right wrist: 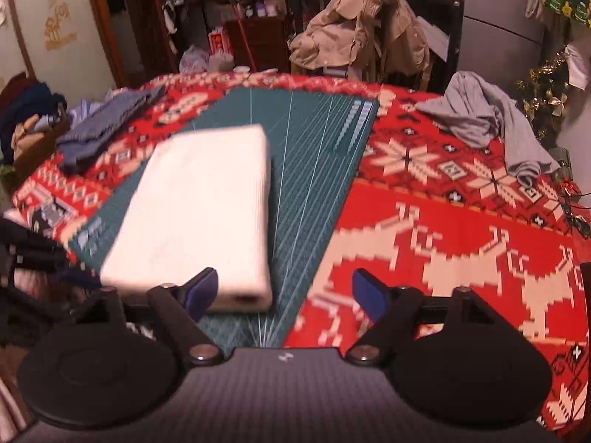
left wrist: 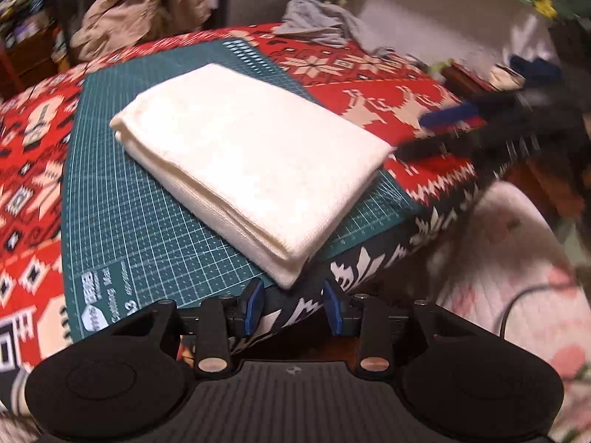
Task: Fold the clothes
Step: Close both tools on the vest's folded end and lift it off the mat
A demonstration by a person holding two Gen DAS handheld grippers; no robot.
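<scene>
A folded white cloth (left wrist: 247, 158) lies flat on a green cutting mat (left wrist: 122, 221) on the table; it also shows in the right wrist view (right wrist: 199, 214). My left gripper (left wrist: 293, 308) is open and empty, just off the cloth's near corner at the table edge. My right gripper (right wrist: 286, 295) is open and empty, low over the mat beside the cloth's near end. The right gripper also shows blurred in the left wrist view (left wrist: 465, 125), beyond the cloth's far right corner.
The table wears a red patterned cover (right wrist: 443, 229). A crumpled grey garment (right wrist: 487, 122) lies at its far right and a blue folded garment (right wrist: 103, 125) at its far left. A beige jacket (right wrist: 362, 26) hangs on a chair behind. A pink quilted chair (left wrist: 517, 258) stands beside the table.
</scene>
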